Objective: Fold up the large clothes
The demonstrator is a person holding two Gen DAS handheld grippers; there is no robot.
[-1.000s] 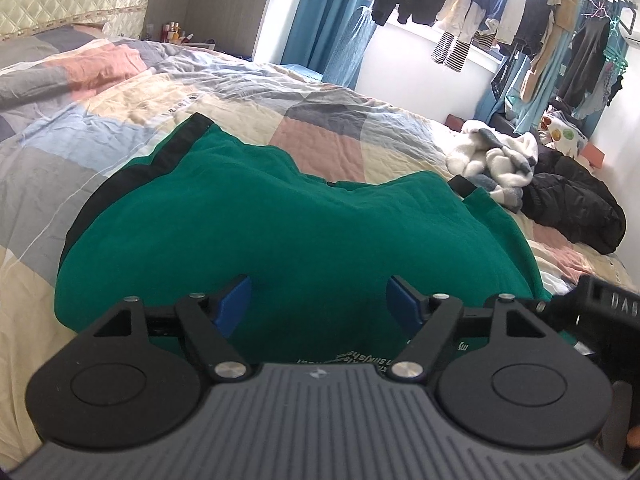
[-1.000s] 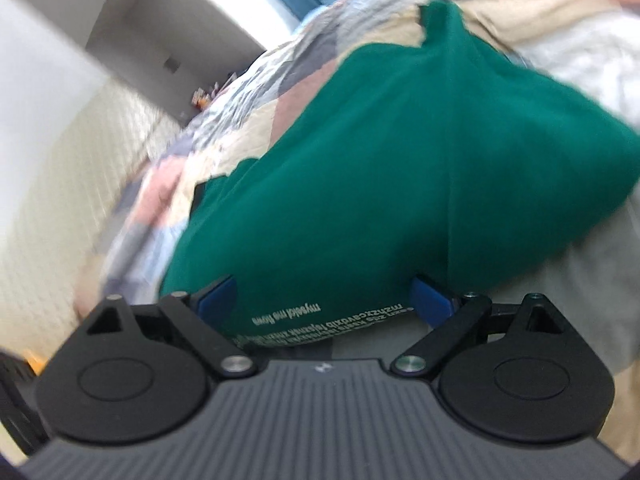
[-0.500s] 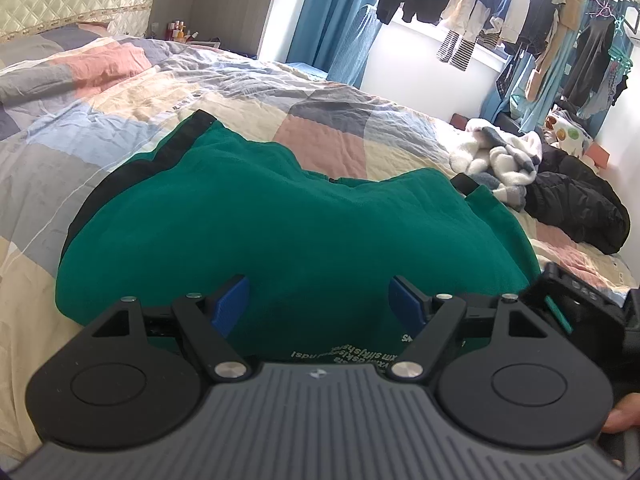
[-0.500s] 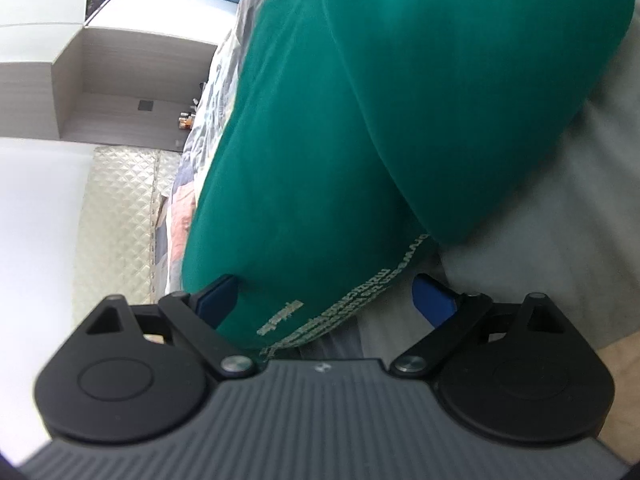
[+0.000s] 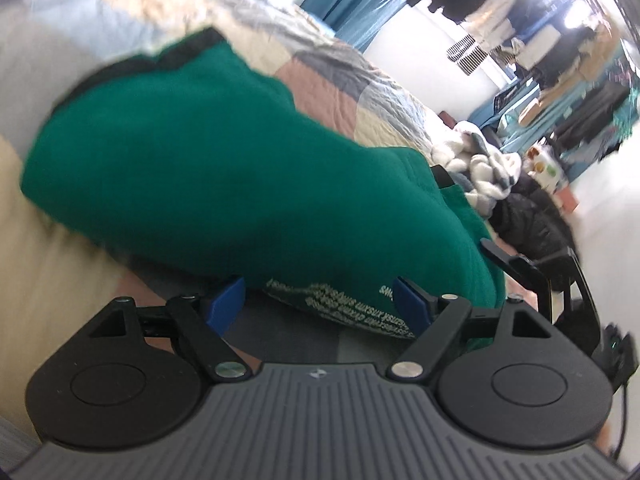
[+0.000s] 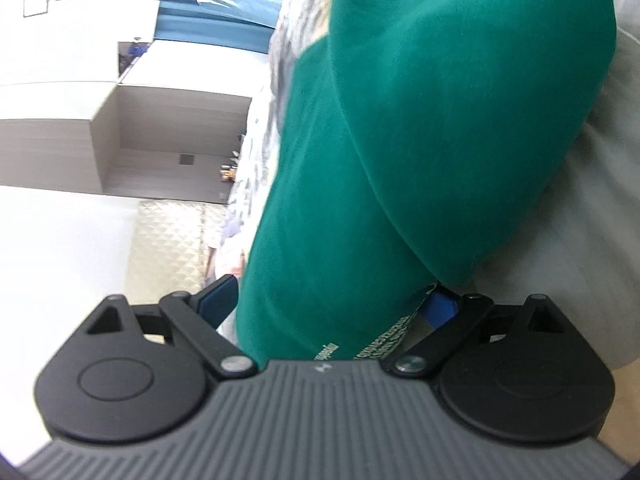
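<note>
— Two grippers were at the near edge of the green garment (image 5: 240, 184), which lay spread on the quilt (image 5: 332, 92). Which of ours sat closer?

— We judged them about even. In the left wrist view the printed hem lay between the left gripper (image 5: 318, 304) fingers, just ahead of the blue pads (image 5: 224, 304); the jaws were opening and pressed on nothing. The right gripper (image 6: 332, 304) had the same hem between wide-apart fingers; cloth touched its right pad (image 6: 440, 308), but we saw no pinch.

— And the garment's long axis?

— It ran left to right across our left view, from the dark trim at far left to the bulge beside the right tool (image 5: 536, 280). So we reckoned a fold would carry this near edge away from us, over the body.

— Any containers?

— None that we could see. Only loose piles: a white heap (image 5: 480, 168) and a black jacket (image 5: 532, 220) beyond the garment's right end, well apart from our jaws.
</note>
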